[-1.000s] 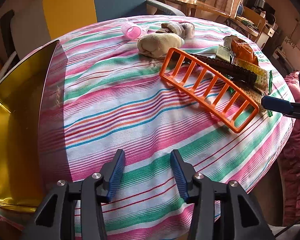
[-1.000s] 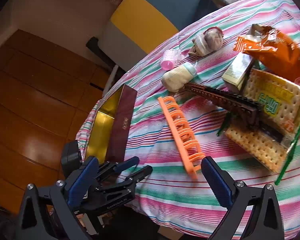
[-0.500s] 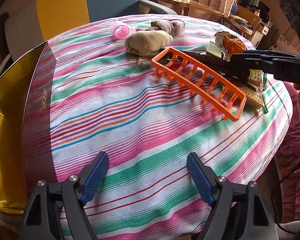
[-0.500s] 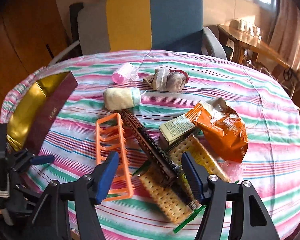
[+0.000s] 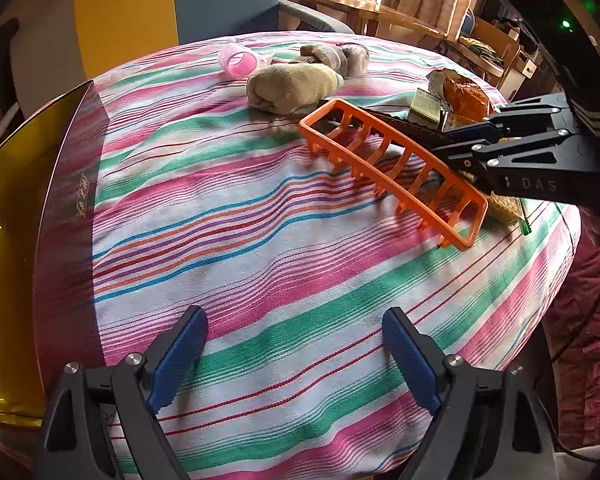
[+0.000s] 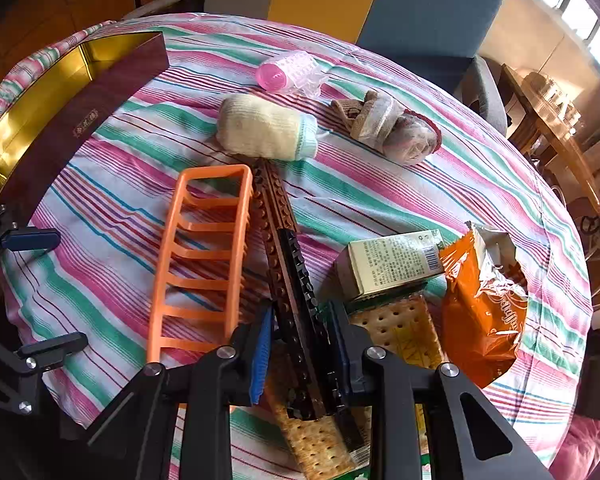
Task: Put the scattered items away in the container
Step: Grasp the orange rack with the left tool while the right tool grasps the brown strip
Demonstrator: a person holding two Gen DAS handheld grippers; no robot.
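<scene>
The container is a gold-lined maroon box (image 5: 28, 184) at the table's left edge, also in the right wrist view (image 6: 60, 92). My right gripper (image 6: 300, 340) is shut on a long brown and black brick bar (image 6: 288, 264) that lies on a cracker pack (image 6: 396, 328); it shows in the left wrist view (image 5: 452, 142) too. An orange rack (image 6: 200, 256) lies just left of the bar (image 5: 388, 164). My left gripper (image 5: 296, 356) is open and empty over the near tablecloth.
A cream rolled sock (image 6: 266, 128), pink roller (image 6: 288, 70), wrapped bundle (image 6: 392, 128), small carton (image 6: 388, 264) and orange snack bag (image 6: 480, 312) lie on the striped cloth. A yellow and blue chair (image 6: 380, 0) stands behind the table.
My right gripper moved in over the items and closed on the brick bar. My left gripper opened wider and stayed near the table's front edge.
</scene>
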